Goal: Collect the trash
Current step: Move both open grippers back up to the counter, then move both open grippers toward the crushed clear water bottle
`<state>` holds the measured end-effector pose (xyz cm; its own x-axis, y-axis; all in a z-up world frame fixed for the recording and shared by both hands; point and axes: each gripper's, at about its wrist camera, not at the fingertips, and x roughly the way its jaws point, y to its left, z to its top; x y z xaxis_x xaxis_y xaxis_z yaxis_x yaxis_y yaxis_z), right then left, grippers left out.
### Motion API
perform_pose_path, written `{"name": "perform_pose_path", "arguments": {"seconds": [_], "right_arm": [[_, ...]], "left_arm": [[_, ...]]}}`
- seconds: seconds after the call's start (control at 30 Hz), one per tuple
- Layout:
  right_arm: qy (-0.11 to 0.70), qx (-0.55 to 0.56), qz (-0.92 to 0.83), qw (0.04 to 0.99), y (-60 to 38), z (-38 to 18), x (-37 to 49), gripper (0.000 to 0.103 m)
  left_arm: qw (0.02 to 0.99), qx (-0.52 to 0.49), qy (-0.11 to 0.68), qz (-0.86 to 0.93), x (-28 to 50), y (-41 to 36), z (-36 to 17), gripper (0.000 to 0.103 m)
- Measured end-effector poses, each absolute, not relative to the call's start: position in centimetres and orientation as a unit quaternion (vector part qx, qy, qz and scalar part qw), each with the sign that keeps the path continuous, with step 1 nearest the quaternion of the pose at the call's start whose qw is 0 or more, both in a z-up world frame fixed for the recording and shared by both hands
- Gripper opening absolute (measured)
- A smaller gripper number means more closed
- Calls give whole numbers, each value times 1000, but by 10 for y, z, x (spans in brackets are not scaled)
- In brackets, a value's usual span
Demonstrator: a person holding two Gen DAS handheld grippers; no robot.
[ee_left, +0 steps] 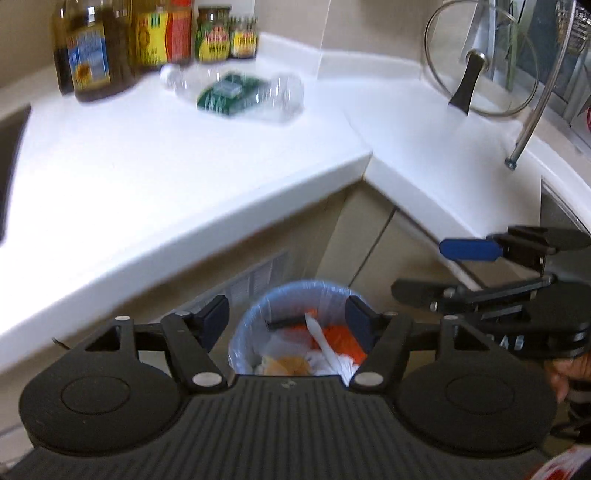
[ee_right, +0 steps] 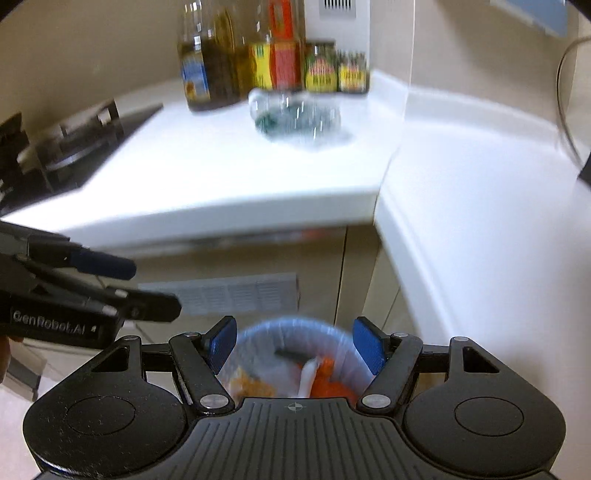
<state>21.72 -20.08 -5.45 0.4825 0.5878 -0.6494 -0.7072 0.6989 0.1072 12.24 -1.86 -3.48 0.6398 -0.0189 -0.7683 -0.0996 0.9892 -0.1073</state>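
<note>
Both hand-held grippers, left [ee_left: 288, 319] and right [ee_right: 294, 341], hang released and empty above the lined bin [ee_left: 295, 332] of rubbish. One crushed plastic bottle [ee_left: 236, 92] lies on the desk [ee_left: 147, 177] near the jars; fetching it seems next, needing a reach and squeeze.

Bright, glaring white countertop [ee_left: 147, 177]; motion blur and fisheye-bent edges throughout.

It was a home kitchen: a white corner desk [ee_left: 155, 177] carried oil bottles [ee_left: 92, 55], sauce jars [ee_left: 212, 35], a pot lid [ee_left: 480, 62] and a hob [ee_right: 74, 147].
</note>
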Motion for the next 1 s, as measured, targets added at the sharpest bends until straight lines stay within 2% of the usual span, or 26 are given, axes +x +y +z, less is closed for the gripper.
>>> {"name": "perform_pose_path", "arguments": {"seconds": [0.2,0.5,0.77,1.0], "right_arm": [[295,-92,392,866,-199,-25,245,70],[236,-144,431,859,-174,-10,293,70],[214,-194,420,861,-118,-15,328,70],[201,-282,381,857,-50,-27,344,70]], "left_arm": [[917,-44,393,57,135,-10,-9,69],[924,34,363,112,167,22,20,76],[920,107,369,81,219,65,18,79],[916,176,360,-10,277,111,5,81]]}}
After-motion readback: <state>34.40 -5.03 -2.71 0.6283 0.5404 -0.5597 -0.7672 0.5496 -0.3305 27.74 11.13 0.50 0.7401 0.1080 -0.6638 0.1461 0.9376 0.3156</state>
